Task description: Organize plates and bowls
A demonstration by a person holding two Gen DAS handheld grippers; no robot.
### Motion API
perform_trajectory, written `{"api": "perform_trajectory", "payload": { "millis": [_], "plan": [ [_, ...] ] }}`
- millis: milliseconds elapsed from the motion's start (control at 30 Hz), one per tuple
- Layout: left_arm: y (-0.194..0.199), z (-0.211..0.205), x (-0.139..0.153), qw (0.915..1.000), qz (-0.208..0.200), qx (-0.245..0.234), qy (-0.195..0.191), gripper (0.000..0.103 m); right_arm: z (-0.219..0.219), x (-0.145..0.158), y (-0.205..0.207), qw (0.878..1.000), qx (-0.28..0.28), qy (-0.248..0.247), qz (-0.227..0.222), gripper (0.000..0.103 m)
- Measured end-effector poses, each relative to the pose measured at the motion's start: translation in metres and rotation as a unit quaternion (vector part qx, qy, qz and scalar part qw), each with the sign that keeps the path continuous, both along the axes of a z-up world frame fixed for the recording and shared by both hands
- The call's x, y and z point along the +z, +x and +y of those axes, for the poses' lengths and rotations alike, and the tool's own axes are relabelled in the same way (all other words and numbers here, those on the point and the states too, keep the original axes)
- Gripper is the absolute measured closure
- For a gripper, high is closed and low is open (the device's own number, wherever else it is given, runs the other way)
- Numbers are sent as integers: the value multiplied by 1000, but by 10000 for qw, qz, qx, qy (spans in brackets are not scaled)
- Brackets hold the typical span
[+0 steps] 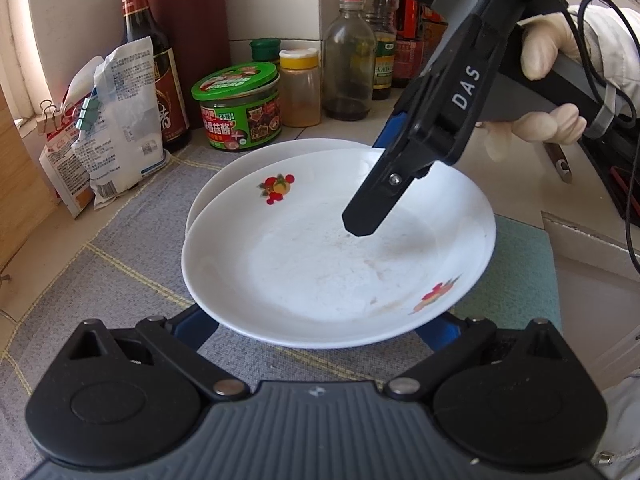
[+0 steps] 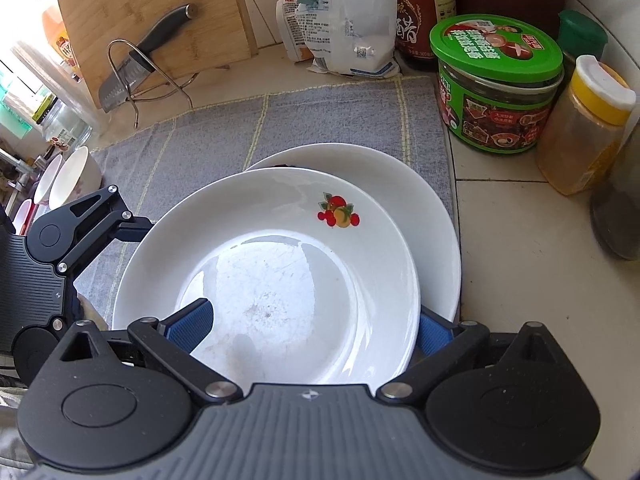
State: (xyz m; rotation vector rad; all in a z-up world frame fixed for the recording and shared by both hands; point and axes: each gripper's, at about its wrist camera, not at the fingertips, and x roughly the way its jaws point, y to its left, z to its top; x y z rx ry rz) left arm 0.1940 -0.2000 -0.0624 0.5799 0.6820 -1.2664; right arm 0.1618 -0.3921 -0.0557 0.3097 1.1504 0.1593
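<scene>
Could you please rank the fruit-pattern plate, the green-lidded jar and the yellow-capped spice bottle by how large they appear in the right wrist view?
1. Fruit-pattern plate, by far the largest, though it is also nearest the camera.
2. Green-lidded jar.
3. Yellow-capped spice bottle, close to the jar in height but narrower, so this order is less certain.

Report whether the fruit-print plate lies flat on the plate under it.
Not flat: the fruit-print plate sits tilted and offset over the plain plate, its rim raised.
</scene>
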Motion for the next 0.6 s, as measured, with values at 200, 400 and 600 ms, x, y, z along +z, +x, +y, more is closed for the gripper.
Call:
{"api": "perform_trajectory", "payload": {
  "millis": [200, 400, 600],
  "plan": [
    [0, 2, 2, 10000, -30, 28, -33, 1, 0, 5, -5, 10000, -43, -30, -19, 0],
    [1, 4, 4, 9999, -27, 74, -68, 1, 0, 9, -10, 9999, -117, -56, -41, 0],
    [4, 5, 5, 9998, 18, 126, -125, 1, 2, 12, -14, 9998, -171, -126, -40, 0]
  ]
}}
